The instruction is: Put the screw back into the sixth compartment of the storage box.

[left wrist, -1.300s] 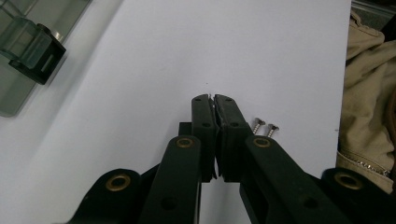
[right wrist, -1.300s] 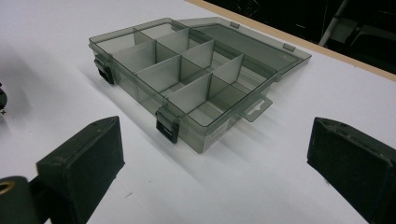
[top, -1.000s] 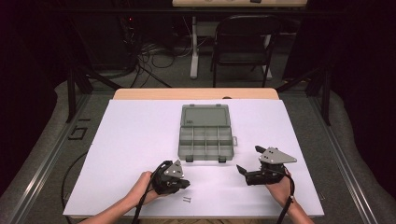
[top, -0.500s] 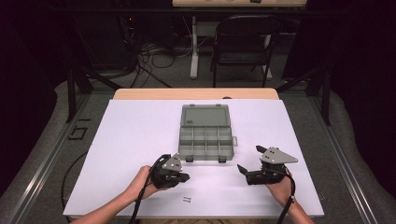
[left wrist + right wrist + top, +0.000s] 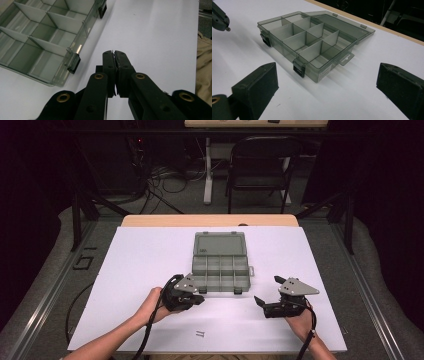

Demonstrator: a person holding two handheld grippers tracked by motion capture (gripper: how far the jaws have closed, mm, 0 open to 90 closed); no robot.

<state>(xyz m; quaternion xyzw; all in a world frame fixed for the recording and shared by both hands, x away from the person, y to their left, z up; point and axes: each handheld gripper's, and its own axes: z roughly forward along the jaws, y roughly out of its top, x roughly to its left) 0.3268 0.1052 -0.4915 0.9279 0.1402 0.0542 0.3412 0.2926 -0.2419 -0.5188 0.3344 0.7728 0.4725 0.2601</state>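
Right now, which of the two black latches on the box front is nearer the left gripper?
The left-hand latch, at the box's front left corner, right beside the shut left gripper. The other latch lies farther right, toward the right gripper.

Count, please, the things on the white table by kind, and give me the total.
Clear grey plastic organiser box with open lid: 1
Small thin metal screws lying near the front edge: 2
Small metal screw pinched in the left gripper: 1
Black two-jaw grippers: 2, the left gripper and the right gripper
Total: 6
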